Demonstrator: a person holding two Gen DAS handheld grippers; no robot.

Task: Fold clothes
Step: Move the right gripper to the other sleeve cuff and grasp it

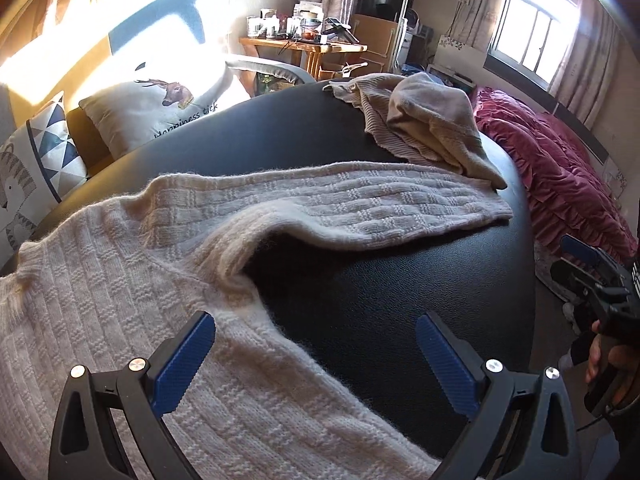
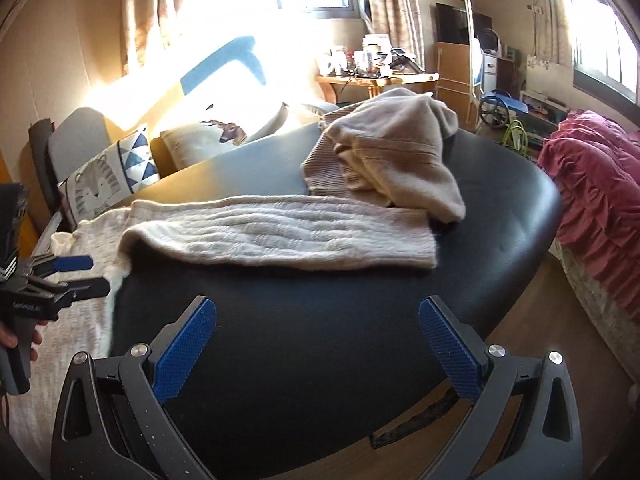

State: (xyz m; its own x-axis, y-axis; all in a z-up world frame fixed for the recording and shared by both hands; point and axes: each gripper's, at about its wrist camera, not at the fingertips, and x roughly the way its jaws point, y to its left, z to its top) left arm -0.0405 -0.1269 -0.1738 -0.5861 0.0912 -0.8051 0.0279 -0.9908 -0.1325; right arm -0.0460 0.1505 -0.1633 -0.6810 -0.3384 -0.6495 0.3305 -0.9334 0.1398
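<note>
A cream knitted sweater [image 1: 120, 300] lies spread on the black leather table [image 1: 380, 300], one sleeve [image 1: 360, 204] stretched out to the right. It also shows in the right wrist view [image 2: 280, 236]. A heap of beige knitwear [image 1: 432, 128] sits at the table's far side, also in the right wrist view [image 2: 392, 152]. My left gripper [image 1: 316, 356] is open and empty just above the sweater's body edge. My right gripper [image 2: 318, 340] is open and empty over bare table near the front edge. It shows in the left wrist view [image 1: 592, 264], at the right, held in a hand.
Patterned cushions [image 1: 152, 108] lie on a sofa at the left behind the table. A bed with a crimson ruffled cover [image 1: 560, 184] stands to the right. A cluttered wooden desk [image 1: 304, 44] is at the back. Wooden floor [image 2: 520, 360] shows past the table's right front edge.
</note>
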